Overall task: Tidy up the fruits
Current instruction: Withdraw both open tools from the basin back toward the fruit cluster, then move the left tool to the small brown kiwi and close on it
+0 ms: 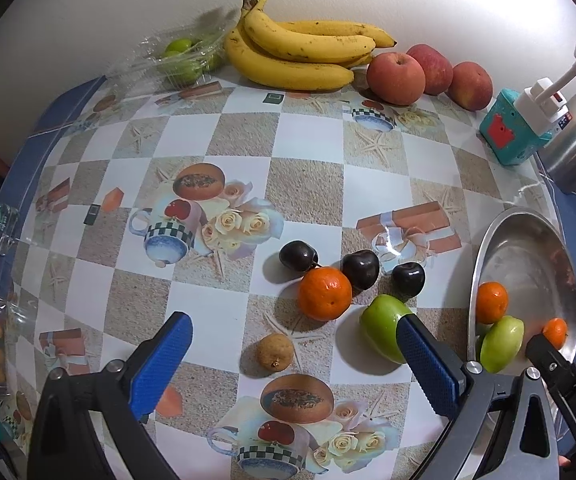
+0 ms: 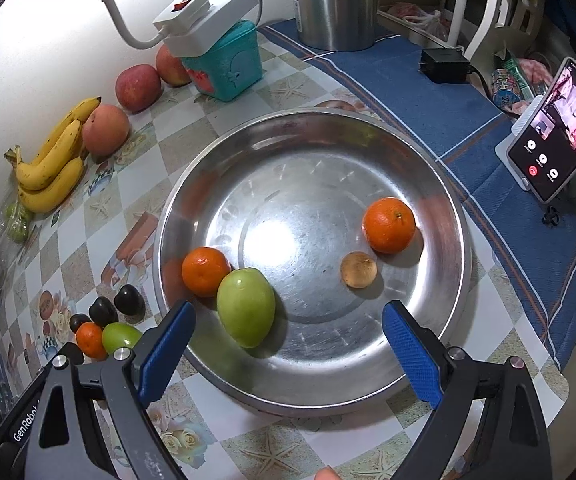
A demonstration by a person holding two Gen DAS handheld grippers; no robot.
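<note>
In the left wrist view my left gripper (image 1: pixel 294 334) is open and empty above the table. A small brown longan (image 1: pixel 275 351) lies between its fingers. Ahead lie a tangerine (image 1: pixel 325 293), a green fruit (image 1: pixel 384 332) by the right finger, and three dark plums (image 1: pixel 360 269). The steel plate (image 1: pixel 528 240) stands at the right. In the right wrist view my right gripper (image 2: pixel 288 322) is open and empty over the plate's (image 2: pixel 454 280) near rim. The plate holds two tangerines (image 2: pixel 389 225), a green fruit (image 2: pixel 246 306) and a longan (image 2: pixel 358 269).
Bananas (image 1: pixel 300 54) and three apples (image 1: pixel 395 73) lie along the back wall, beside a clear box of green fruits (image 1: pixel 180 58). A teal box (image 1: pixel 508 128), a power strip (image 2: pixel 204 16), a steel kettle (image 2: pixel 334 0) and a phone on a stand (image 2: pixel 556 132) stand around the plate.
</note>
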